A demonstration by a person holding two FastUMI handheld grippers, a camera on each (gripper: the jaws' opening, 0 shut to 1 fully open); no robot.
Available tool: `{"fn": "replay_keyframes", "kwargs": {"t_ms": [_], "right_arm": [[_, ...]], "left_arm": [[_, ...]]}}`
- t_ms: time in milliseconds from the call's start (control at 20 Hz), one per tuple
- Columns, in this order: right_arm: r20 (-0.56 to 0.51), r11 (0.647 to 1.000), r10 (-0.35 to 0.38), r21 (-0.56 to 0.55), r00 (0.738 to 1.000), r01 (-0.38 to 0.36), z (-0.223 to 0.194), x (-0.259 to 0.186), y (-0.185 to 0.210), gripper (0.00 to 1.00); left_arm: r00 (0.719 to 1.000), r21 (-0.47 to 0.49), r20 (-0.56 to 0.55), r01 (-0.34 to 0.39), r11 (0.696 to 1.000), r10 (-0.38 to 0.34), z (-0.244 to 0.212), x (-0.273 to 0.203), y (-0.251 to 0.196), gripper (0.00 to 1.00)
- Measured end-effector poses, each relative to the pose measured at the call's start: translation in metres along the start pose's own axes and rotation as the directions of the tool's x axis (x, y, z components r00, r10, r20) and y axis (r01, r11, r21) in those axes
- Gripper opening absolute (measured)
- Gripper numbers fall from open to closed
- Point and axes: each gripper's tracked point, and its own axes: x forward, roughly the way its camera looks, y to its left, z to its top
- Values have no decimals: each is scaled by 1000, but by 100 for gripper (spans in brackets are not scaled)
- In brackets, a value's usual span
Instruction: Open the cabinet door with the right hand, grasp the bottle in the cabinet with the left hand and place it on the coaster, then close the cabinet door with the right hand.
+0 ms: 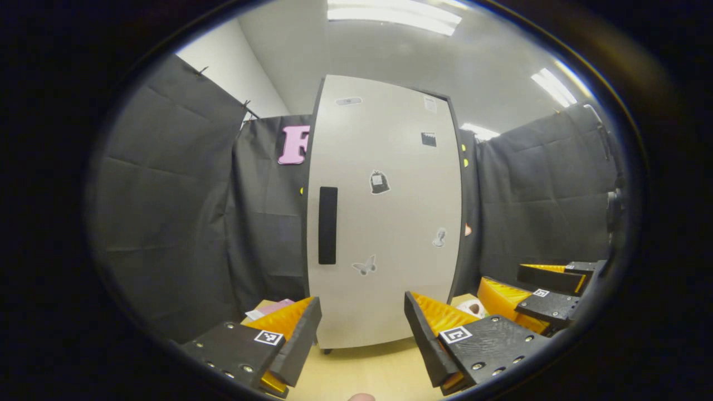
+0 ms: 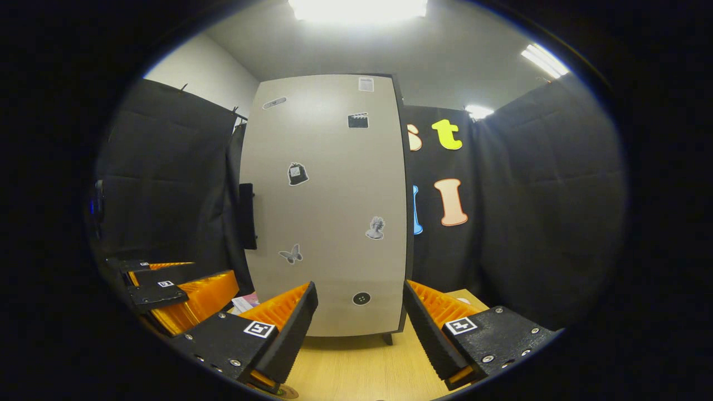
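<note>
Tall pale cabinet door [image 1: 384, 211] shut, stickers scattered, black vertical handle [image 1: 328, 225] near left edge

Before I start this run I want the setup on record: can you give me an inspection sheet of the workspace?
Surface: pale wooden table, bare in front of the cabinet.
Job's things: cabinet door shut, its dark handle on the left edge; stickers on the door. Bottle and coaster: nothing seen for certain.
Clutter: pink and white papers at the cabinet's left foot; a small round whitish thing at its right, too hidden to name.
Grippers: left gripper open, holding nothing; right gripper open, holding nothing; both face the door, apart from it.
Cables: nothing seen.
Surroundings: black cloth walls, white ceiling with lit ceiling lights.
</note>
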Motion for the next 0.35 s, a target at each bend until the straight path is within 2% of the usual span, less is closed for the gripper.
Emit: {"fn": "replay_keyframes", "kwargs": {"t_ms": [100, 150, 200, 250, 300, 350], "right_arm": [[-5, 1000, 8, -6, 1000, -8, -2, 0, 2, 95], [-7, 1000, 10, -7, 1000, -10, -3, 0, 3, 91], [-9, 1000, 12, -8, 1000, -12, -4, 1, 4, 95], [-10, 1000, 15, -8, 1000, -16, -4, 1, 5, 95], [-12, 1000, 17, -9, 1000, -17, -4, 2, 5, 95], [-13, 1000, 17, -12, 1000, -17, -5, 2, 5, 95]], "left_arm": [[1000, -7, 1, -3, 1000, 3, 1, 0, 1, 86], [1000, -8, 1, -6, 1000, 6, 2, 0, 3, 86], [1000, -10, 0, -9, 1000, 9, 1, 2, 5, 86], [1000, -13, -3, -9, 1000, 9, 1, 3, 5, 86], [1000, -15, -8, -10, 1000, 9, -1, 2, 6, 80], [1000, -16, -12, -10, 1000, 10, -1, 3, 6, 80]]}}
